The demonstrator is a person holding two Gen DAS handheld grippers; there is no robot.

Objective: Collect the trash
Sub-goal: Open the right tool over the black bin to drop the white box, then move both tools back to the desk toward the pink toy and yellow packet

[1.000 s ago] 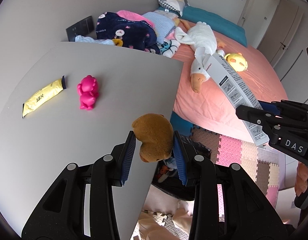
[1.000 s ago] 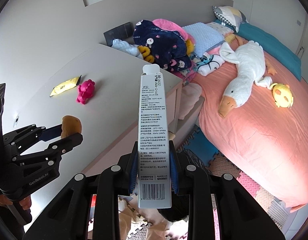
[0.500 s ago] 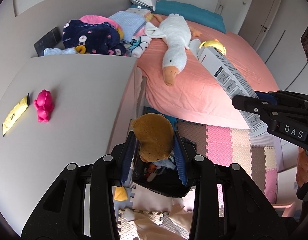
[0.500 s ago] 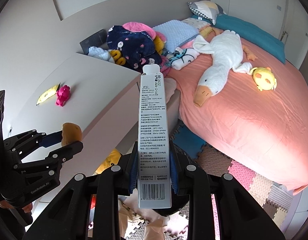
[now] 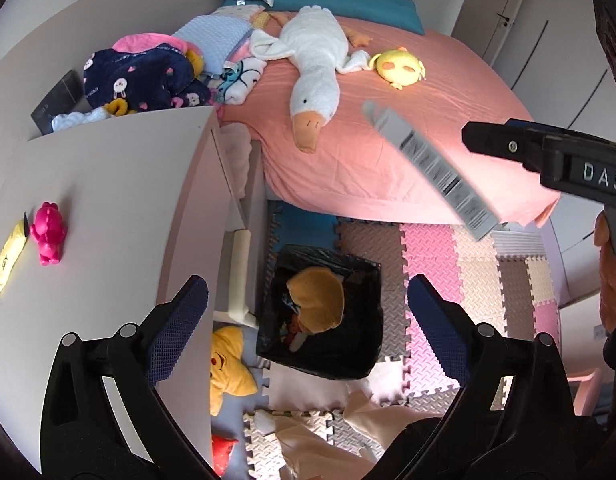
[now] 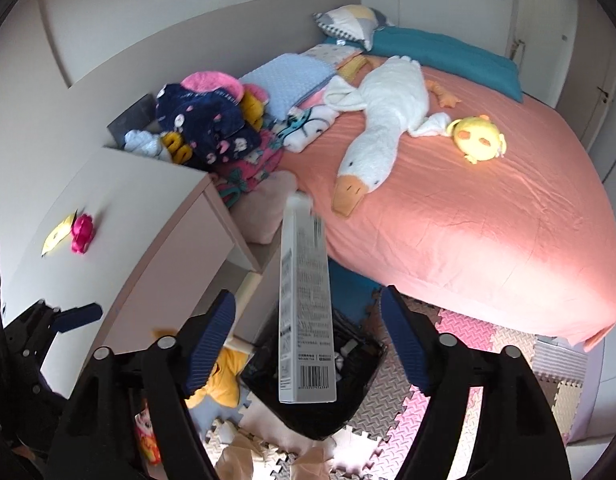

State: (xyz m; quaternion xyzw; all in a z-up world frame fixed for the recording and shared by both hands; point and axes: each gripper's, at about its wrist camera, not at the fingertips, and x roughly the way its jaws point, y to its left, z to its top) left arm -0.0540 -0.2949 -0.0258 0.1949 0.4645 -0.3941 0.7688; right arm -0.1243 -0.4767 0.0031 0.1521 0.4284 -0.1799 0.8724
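My left gripper is open and empty above a black-lined trash bin on the floor mats. A brown plush toy lies on top inside the bin. My right gripper is open too. A long white carton hangs free between its spread fingers, blurred, above the bin. In the left wrist view the carton is in mid-air beside the right gripper's finger.
A grey desk at left holds a pink toy and a yellow sachet. The pink bed carries a white goose plush and a yellow chick. A yellow star plush lies beside the bin.
Both grippers swung from over the desk to above the bin and opened. The brown plush dropped into the bin. The carton left the right fingers and is falling.
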